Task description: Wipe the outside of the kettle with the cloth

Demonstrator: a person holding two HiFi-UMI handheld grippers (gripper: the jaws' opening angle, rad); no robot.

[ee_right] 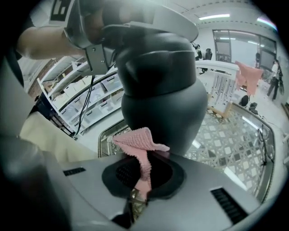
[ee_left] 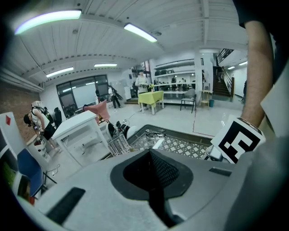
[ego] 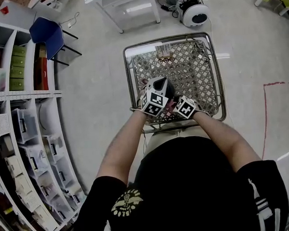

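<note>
Both forearms (ego: pixel 122 147) reach forward and converge at frame centre over the mesh cart (ego: pixel 221 84). The right claw (ee_right: pixel 143 164) pinches the pink cloth (ee_right: pixel 137 140) against the lower side of the dark kettle (ee_right: pixel 158 90). The left claw (ee_left: pixel 151 155) has its jaws together.

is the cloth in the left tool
No, the pink cloth is pinched in the right tool, close to the dark kettle.

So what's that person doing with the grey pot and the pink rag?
A person is cleaning a dark grey kettle over a mesh table. The right tongs are shut on a pink cloth, whose free end is right up against the kettle's side. The left tongs are shut too, up by the kettle's top, and seem to be holding it off the table.
</note>
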